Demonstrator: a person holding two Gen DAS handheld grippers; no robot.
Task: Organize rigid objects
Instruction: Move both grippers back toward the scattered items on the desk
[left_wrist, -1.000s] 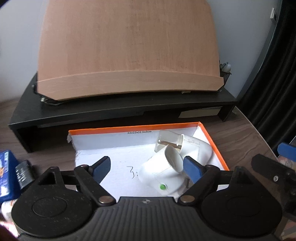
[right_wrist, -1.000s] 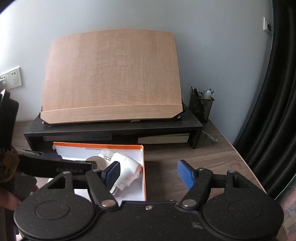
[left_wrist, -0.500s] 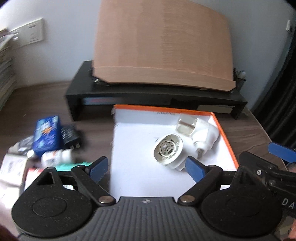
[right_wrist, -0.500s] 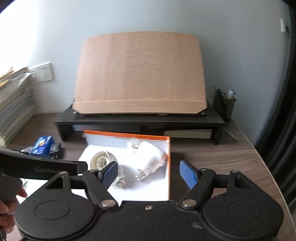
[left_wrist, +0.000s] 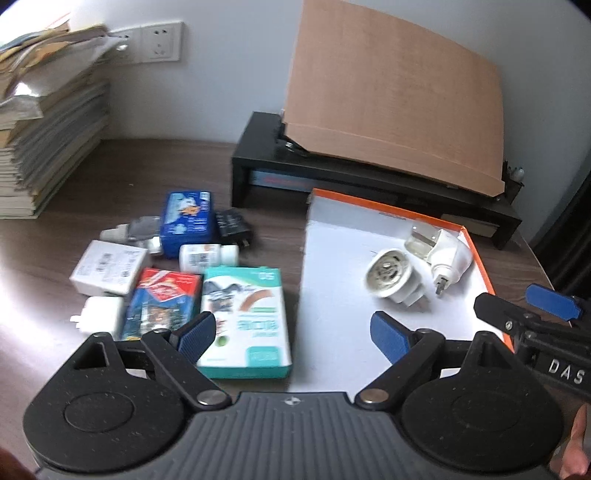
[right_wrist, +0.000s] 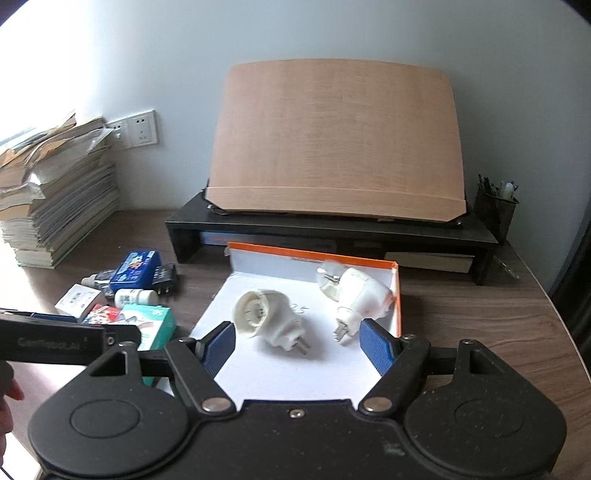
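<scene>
Both the left gripper (left_wrist: 293, 338) and right gripper (right_wrist: 297, 343) gape empty, having just widened, above cardboard boxes (left_wrist: 245, 317) beside a white tray (right_wrist: 295, 365) holding two round plastic plugs (right_wrist: 264, 321).

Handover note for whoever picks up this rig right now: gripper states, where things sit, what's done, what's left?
Left gripper: open, empty, jaws just widened, over the table by the green-and-white box.
Right gripper: open, empty, jaws just widened, over the orange-rimmed box.
Done: two white plug adapters lie in the box.
Left: the pile beside it, including blue box, white bottle, red box.
</scene>
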